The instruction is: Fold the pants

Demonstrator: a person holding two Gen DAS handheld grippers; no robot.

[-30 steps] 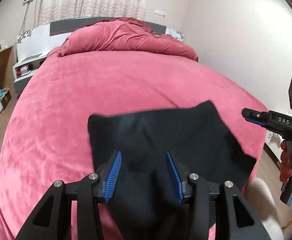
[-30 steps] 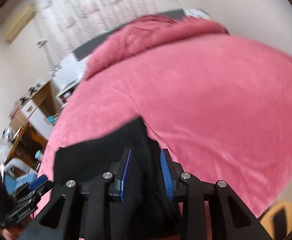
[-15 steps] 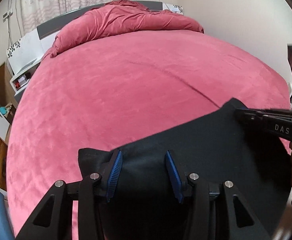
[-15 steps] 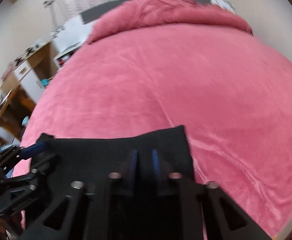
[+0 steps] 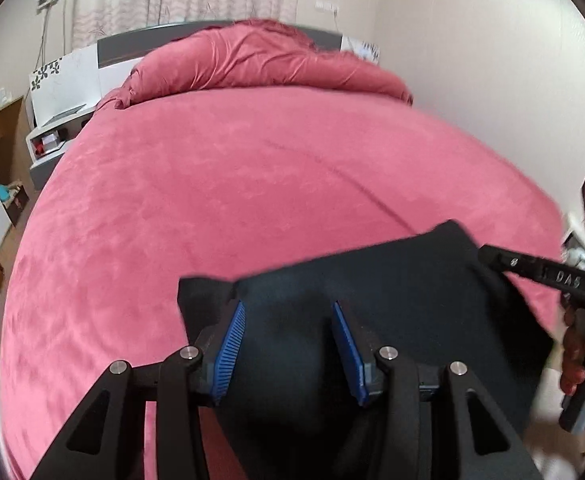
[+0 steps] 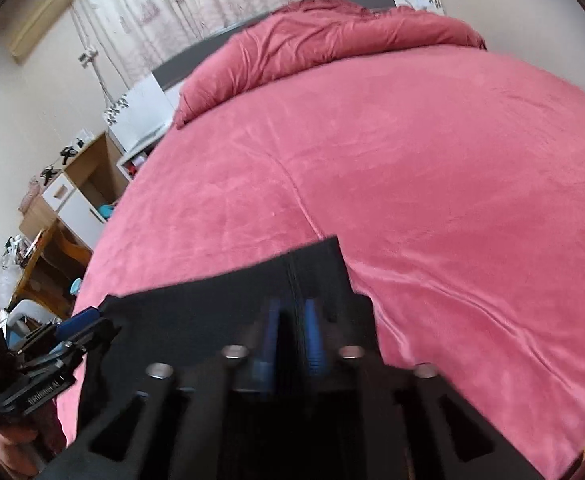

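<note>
The black pants (image 5: pixel 392 280) lie at the near edge of the pink bed (image 5: pixel 232 184), their far edge stretched flat between both grippers. My left gripper (image 5: pixel 288 344) stands open over the pants' left part, cloth between its blue pads (image 5: pixel 228 348). My right gripper (image 6: pixel 292 332) is shut on the pants (image 6: pixel 220 308) near their right corner. It shows at the right of the left wrist view (image 5: pixel 488 256), and the left gripper shows at the lower left of the right wrist view (image 6: pixel 76 320).
A rolled pink duvet (image 5: pixel 260 64) lies at the head of the bed. A white bedside unit (image 5: pixel 60 120) and wooden shelves (image 6: pixel 72 184) stand to the left. A wall (image 5: pixel 492 80) runs along the right side.
The right gripper closed on the pants' right corner. The pants were lifted and spread wide across the bed's near edge. The left gripper stayed open over the cloth.
</note>
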